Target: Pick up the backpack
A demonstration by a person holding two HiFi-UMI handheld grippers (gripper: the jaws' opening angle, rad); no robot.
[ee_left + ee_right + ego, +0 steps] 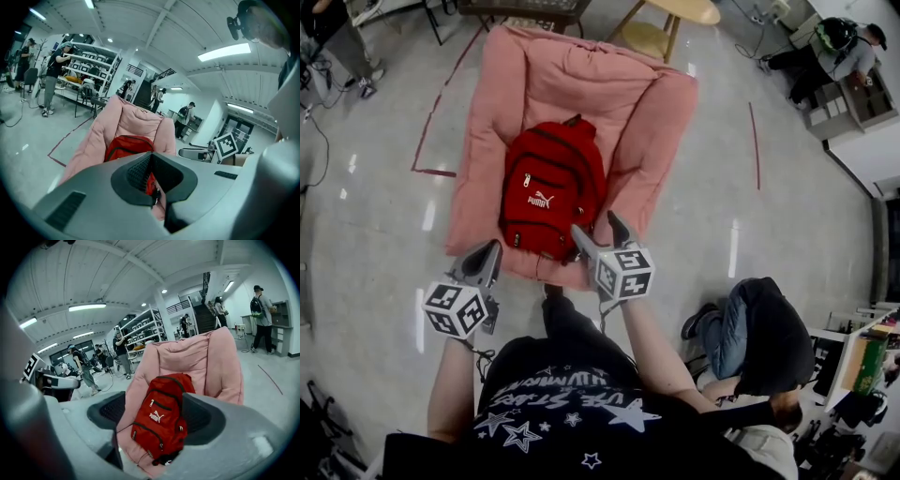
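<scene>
Red backpack (551,192) is lying flat on the pink cushion (647,122) on the floor, with neither tool touching it. The right tool (596,225) has its jaws wide apart just short of the bag's near end. The left tool (490,248) is closed and empty. Looks like the reach-in to me. Next it needs a strap or fold between those jaws, then a squeeze and a lift.

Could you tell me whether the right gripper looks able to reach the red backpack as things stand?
Probably yes: the right gripper is open and points at the red backpack, which lies uncovered on the pink cushion with nothing between them.
</scene>
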